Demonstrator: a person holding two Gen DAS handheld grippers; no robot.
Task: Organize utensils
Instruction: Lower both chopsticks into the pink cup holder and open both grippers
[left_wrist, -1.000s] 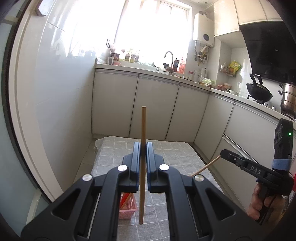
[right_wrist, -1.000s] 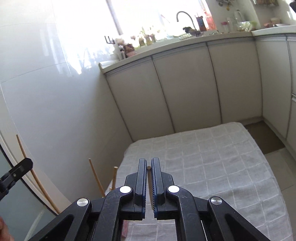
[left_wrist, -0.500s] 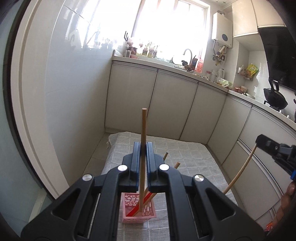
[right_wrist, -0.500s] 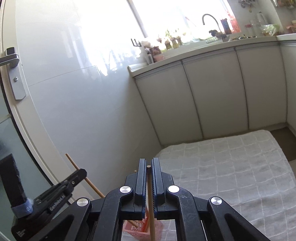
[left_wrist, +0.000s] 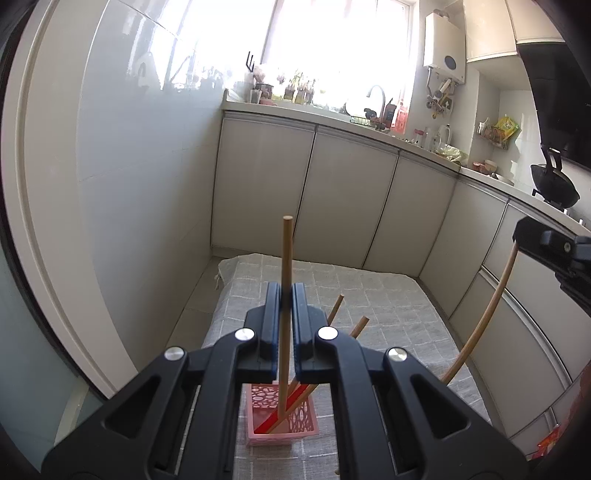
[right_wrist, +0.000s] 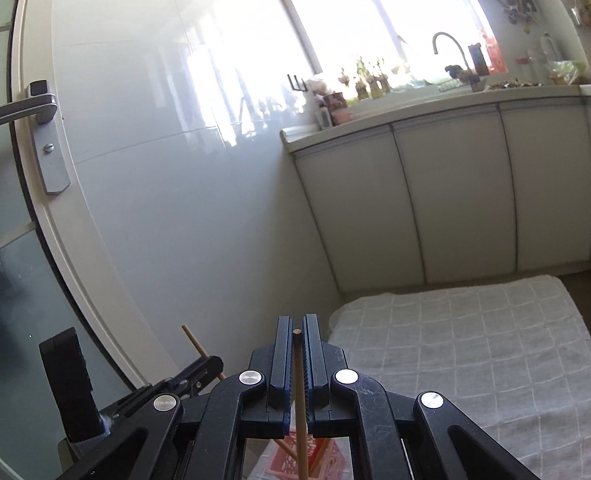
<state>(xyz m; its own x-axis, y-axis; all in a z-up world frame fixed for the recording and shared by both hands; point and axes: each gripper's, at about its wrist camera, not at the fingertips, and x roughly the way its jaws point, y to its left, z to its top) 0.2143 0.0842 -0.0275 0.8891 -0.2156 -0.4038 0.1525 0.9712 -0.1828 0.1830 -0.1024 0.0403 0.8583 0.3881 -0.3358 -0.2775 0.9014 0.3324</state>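
My left gripper (left_wrist: 286, 291) is shut on a wooden chopstick (left_wrist: 286, 258) held upright, its lower end inside the pink lattice basket (left_wrist: 303, 424). The basket holds several sticks, one of them red (left_wrist: 280, 413). My right gripper (right_wrist: 296, 328) is shut on another wooden chopstick (right_wrist: 301, 424), hanging down over the pink basket (right_wrist: 332, 461). In the left wrist view the right gripper (left_wrist: 546, 243) shows at the right edge with its chopstick (left_wrist: 484, 317) curving down. In the right wrist view the left gripper (right_wrist: 207, 363) shows at lower left.
The basket stands on a grey checked cloth (left_wrist: 369, 295) covering a low table. White kitchen cabinets (left_wrist: 332, 199) run behind and along the right. A glossy white wall (left_wrist: 147, 184) and a door with a handle (right_wrist: 40, 110) are close on the left.
Both grippers have moved back towards the near end of the table and now hold their chopsticks over the pink basket. The left chopstick's lower end has gone down into the basket.
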